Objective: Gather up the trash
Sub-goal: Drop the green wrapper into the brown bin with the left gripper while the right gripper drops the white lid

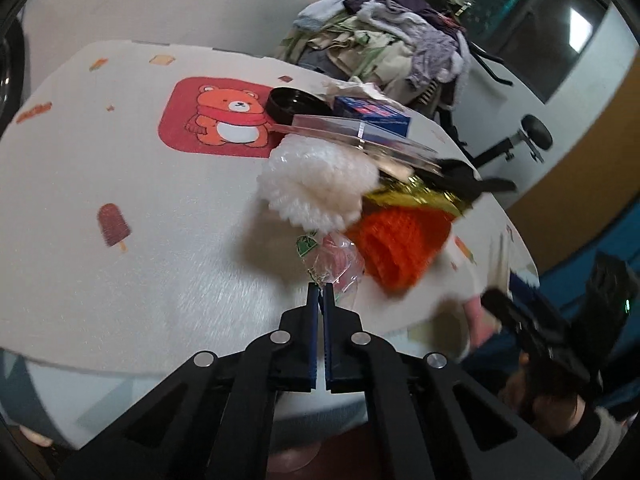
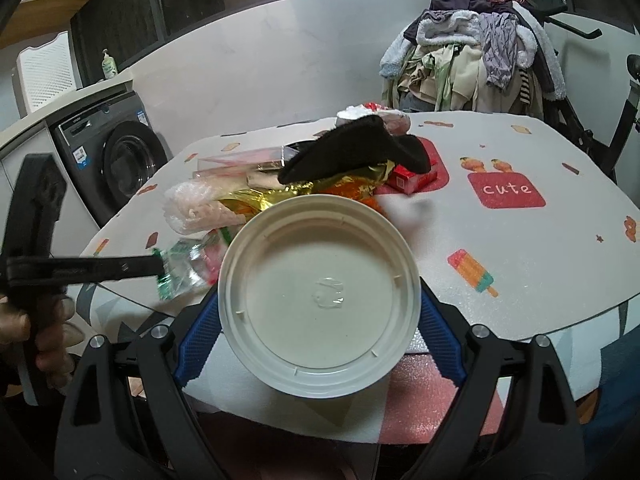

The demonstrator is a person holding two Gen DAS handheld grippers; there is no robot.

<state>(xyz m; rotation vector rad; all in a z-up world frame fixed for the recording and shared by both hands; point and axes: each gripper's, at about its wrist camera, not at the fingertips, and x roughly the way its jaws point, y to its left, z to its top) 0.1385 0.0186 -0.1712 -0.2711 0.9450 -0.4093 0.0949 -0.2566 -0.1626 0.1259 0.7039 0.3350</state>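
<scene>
A crinkled clear plastic wrapper (image 1: 332,264) with green and pink print lies at the near edge of the desk (image 1: 120,168), just in front of the trash pile. The left hand-held gripper (image 1: 321,292) has its blue ribbed pads pressed together on the wrapper's near corner; no earlier view shows them moving.

Behind the wrapper, the pile holds a white foam net sleeve (image 1: 316,184), an orange foam net (image 1: 400,240) touching its right side, crumpled gold foil (image 1: 416,196) above the orange net, and a black fuzzy piece (image 1: 472,180) on top. Farther back lie a clear flat plastic box (image 1: 352,132), a blue carton (image 1: 376,116) and a round black lid (image 1: 296,104).

To the right of the wrapper, the right hand-held gripper (image 2: 320,316) stands wide, its blue pads clamped on the rim of a round, shallow white plastic tub (image 2: 320,300), which looks empty apart from a small clear smear at its middle.

The desk carries a white mat printed with a bear (image 1: 232,120) and ice lollies. A heap of clothes (image 2: 480,52) rises behind it.
</scene>
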